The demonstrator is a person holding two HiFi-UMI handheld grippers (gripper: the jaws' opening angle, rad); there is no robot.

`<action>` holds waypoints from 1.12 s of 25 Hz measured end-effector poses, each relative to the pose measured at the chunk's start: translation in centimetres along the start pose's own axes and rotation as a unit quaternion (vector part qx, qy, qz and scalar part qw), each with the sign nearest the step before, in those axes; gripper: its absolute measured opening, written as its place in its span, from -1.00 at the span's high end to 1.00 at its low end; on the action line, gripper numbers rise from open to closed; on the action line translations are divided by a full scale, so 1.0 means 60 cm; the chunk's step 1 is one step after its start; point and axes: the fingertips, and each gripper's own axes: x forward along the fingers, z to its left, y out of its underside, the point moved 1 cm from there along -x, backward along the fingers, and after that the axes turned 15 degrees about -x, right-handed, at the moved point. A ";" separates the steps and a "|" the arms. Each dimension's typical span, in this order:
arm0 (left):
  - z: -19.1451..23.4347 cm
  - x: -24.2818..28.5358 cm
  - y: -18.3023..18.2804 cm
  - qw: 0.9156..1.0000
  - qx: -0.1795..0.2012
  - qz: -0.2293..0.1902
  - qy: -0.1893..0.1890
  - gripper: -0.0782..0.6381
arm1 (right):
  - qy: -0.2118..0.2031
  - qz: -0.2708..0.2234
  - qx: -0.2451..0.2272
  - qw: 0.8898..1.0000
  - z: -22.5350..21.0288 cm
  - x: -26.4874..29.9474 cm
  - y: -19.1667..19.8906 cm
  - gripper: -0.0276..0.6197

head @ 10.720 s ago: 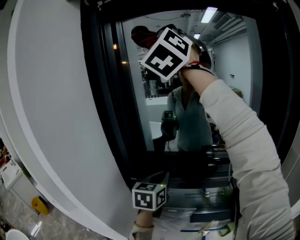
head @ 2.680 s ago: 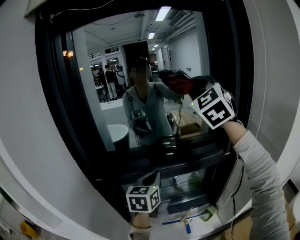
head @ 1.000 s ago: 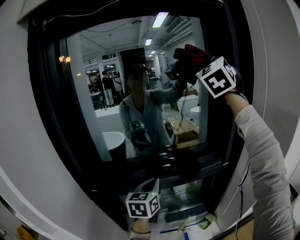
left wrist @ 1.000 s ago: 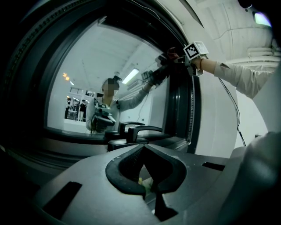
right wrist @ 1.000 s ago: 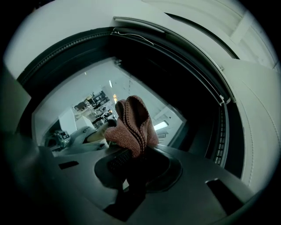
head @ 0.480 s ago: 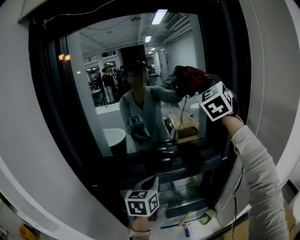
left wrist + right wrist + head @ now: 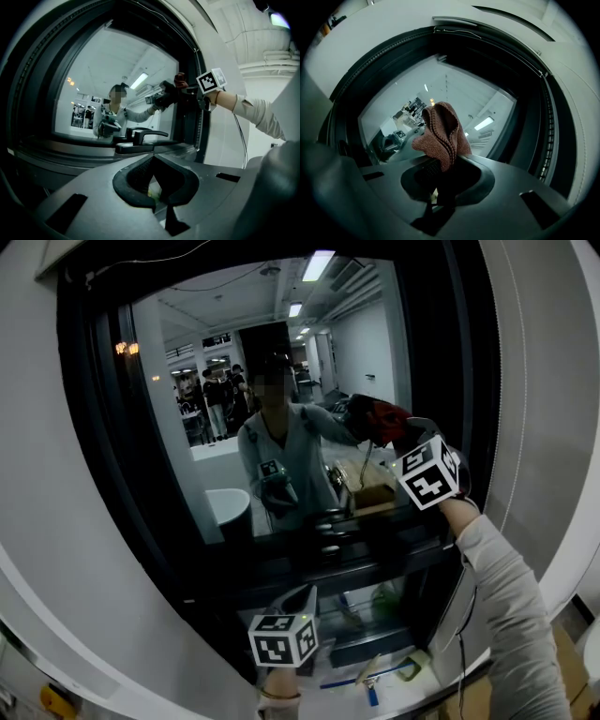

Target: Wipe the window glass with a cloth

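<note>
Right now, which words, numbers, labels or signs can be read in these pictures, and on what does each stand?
None can be read.
Right marker cube: black and white squares only, no letters.
Left marker cube: the same.
Small things below the window: too small to read.

Left gripper is sitting with its jaws together, facing the black window handle. Right gripper is holding a cloth up at the window glass.

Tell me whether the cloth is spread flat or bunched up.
Bunched up. The cloth stands in a folded peak, its lower end pinched in the right gripper; no flat face shows.
</note>
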 end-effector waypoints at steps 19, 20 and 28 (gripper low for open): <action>-0.015 -0.010 0.009 1.000 0.000 -0.001 -0.002 0.77 | -0.084 0.040 0.032 0.995 0.187 -0.024 0.122 0.76; -0.017 -0.011 0.010 1.000 0.001 -0.001 -0.001 0.77 | -0.087 0.043 0.036 0.995 0.194 -0.025 0.126 0.76; -0.031 -0.015 0.009 1.000 0.005 -0.006 0.003 0.77 | -0.112 0.056 0.064 0.990 0.230 -0.030 0.152 0.76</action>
